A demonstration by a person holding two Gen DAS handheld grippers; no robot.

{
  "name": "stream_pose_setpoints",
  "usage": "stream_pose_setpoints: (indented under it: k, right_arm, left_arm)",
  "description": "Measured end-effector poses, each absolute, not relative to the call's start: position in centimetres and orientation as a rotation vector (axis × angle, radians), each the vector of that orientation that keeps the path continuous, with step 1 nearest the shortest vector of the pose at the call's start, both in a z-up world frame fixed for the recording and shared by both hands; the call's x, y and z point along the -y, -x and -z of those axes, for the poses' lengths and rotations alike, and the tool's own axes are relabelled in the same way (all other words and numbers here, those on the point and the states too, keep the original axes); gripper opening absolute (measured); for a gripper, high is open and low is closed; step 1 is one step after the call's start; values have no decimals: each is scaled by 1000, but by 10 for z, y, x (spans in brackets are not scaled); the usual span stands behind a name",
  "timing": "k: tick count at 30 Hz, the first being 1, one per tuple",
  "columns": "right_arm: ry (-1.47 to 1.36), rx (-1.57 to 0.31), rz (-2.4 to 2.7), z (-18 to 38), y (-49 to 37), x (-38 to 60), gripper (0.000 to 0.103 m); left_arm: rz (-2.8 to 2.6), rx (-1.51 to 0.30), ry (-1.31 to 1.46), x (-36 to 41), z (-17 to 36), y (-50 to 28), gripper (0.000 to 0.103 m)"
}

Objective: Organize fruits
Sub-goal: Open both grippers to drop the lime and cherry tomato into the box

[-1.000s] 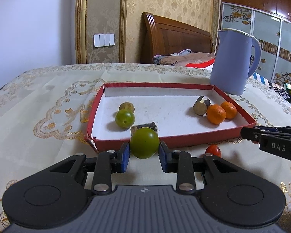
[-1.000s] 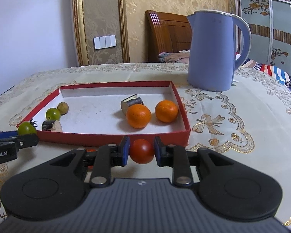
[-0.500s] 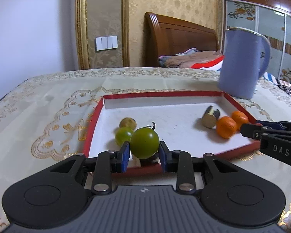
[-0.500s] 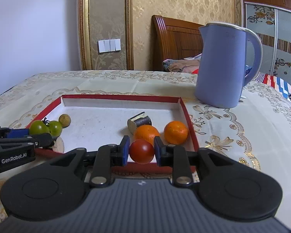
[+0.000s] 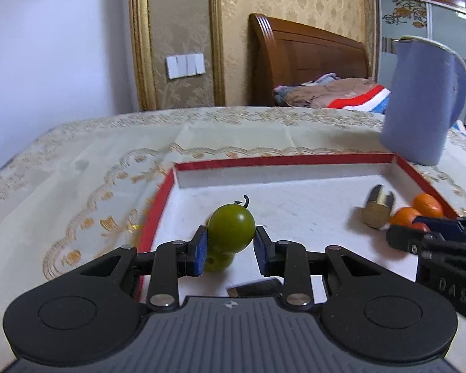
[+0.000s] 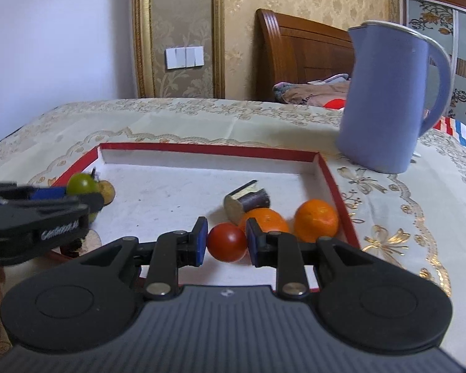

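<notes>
- The left gripper (image 5: 230,245) is closed on a green fruit (image 5: 231,228), carried over the near-left part of the red tray (image 5: 158,202); another green fruit lies directly below it, so the release spot is crowded.
- The right gripper (image 6: 226,242) pinches a red fruit (image 6: 227,241), with two oranges (image 6: 316,220) just ahead and to its right.
- Whether either fruit touches the tray floor is hidden; a blurred, cut piece (image 6: 247,202) lies beyond.

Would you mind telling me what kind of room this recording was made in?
Most likely a bedroom in a home: a wooden headboard with folded bedding stands behind the cloth-covered table, and a decorated sliding wardrobe fills the right wall.
</notes>
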State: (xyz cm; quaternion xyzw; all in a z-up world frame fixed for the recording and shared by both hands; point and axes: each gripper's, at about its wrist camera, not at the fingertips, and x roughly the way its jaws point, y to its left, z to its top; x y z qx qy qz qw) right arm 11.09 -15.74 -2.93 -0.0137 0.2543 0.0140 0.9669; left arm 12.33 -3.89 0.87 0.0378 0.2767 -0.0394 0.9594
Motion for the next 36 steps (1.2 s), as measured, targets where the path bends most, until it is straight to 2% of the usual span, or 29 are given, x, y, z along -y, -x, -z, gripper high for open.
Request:
stream_pose_setpoints:
  k: [22,23,25,27,29,30,32,33,34,36]
  right_arm:
    - [48,-574,-23,42,-162,142,25]
    - [39,-569,-25,41,-161,143,26]
    - [39,-559,-31,39,-158,144,35]
    - [36,-532,-19,36,-153,145,50]
    - [23,-510,-19,33,-147,147,57]
    - [16,-501,-20,31,-144,149,57]
    - [2,-498,-27,30,-140,152,57]
    - [-11,-497,-33,29,-137,153,57]
    - [-23,-492,-36,29,-134,155,57]
    - [-38,-476,-37,26,-124,160,58]
  left_arm:
    - [7,-610,-35,27,0,-170,31]
    - [9,-614,-28,26,0,-170,31]
    - [4,-620,-14,24,0,-169,32]
    - [-6,-620,-6,21,-1,-167,32]
    - [-11,-616,6,17,-2,-163,33]
    - [-11,-608,18,14,-3,-160,33]
    - [-10,-595,27,11,-5,-155,38]
    - [-4,-590,28,11,-6,-153,56]
    - [6,-580,34,10,-7,-149,65]
    - [23,-558,49,9,-9,-141,65]
